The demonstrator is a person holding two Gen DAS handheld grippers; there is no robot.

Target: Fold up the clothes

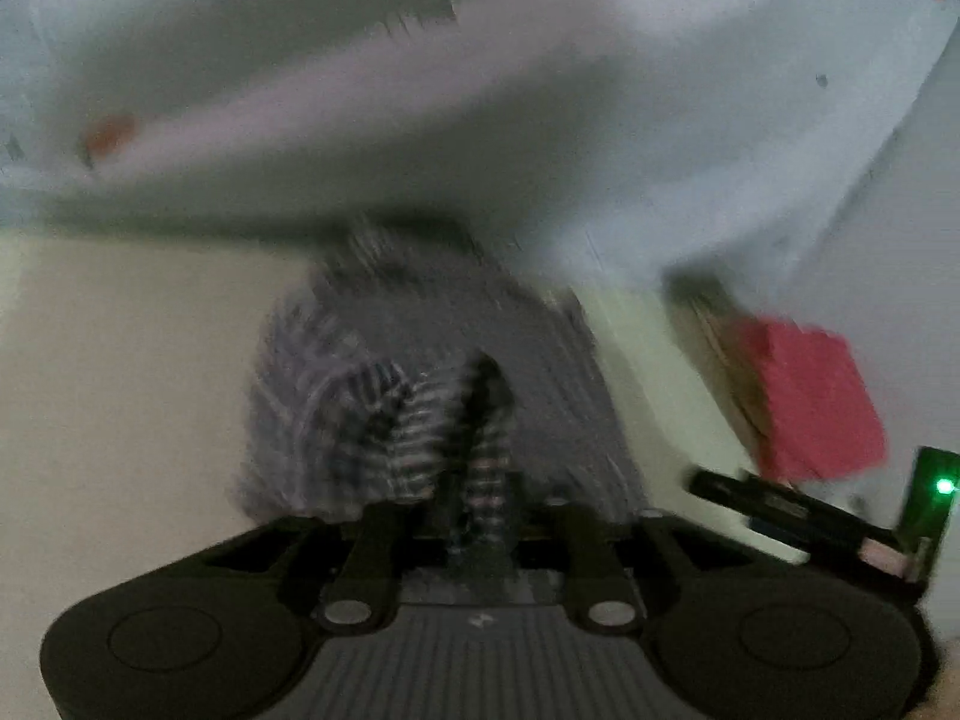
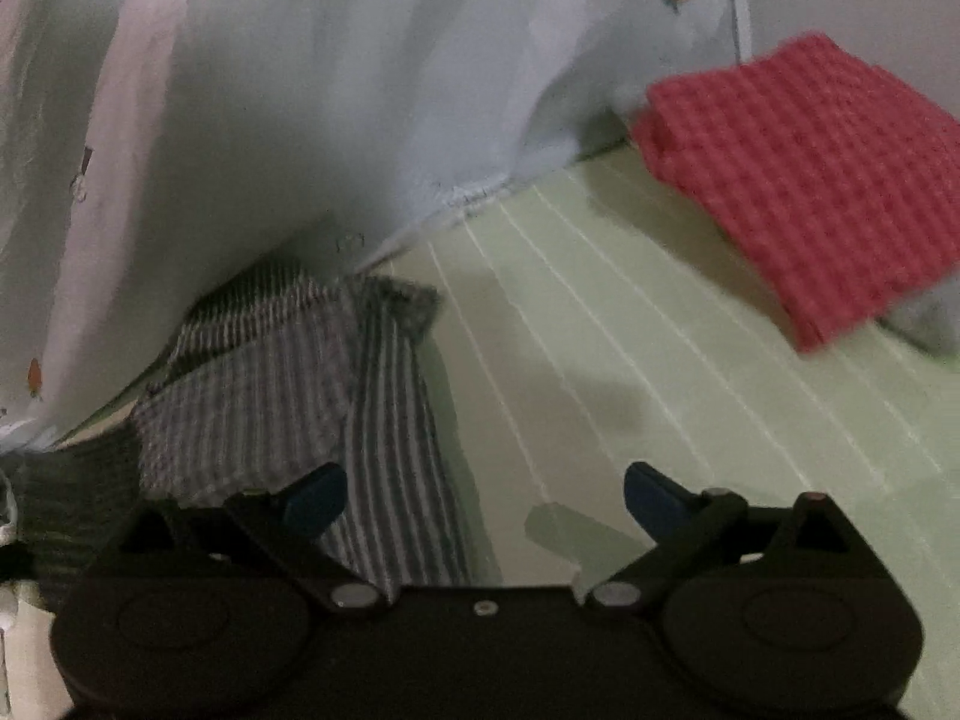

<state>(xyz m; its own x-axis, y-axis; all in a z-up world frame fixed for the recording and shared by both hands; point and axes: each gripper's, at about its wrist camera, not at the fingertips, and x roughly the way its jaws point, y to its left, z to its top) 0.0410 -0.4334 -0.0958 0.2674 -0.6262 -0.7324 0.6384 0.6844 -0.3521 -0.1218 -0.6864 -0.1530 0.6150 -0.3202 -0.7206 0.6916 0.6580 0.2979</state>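
- No brand, label or writing can be read in either view; the only print is small orange carrot-like figures on the pale sheet (image 2: 300, 108).
- The striped cloth (image 2: 336, 384) lies on the green surface (image 2: 630, 360), its far edge against the hanging sheet.
- Right gripper (image 2: 485, 501): jaws spread wide with nothing between them. The left blue pad (image 2: 315, 495) sits over the cloth's near edge; the right pad is over bare green surface.
- Left gripper (image 1: 474, 516): in its blurred view a bunched fold of the striped cloth (image 1: 420, 372) runs up between the jaws, which stand narrow. Whether the pads still press on the fold cannot be told.
- A folded red cloth (image 2: 810, 180) rests well apart from the striped one, to the right, near the sheet.
- The left view is smeared; the fingertips are hidden behind the fold, and the cloth's outline is hard to make out.
- The right gripper (image 1: 798, 510) shows at the edge of the left view, cut off.
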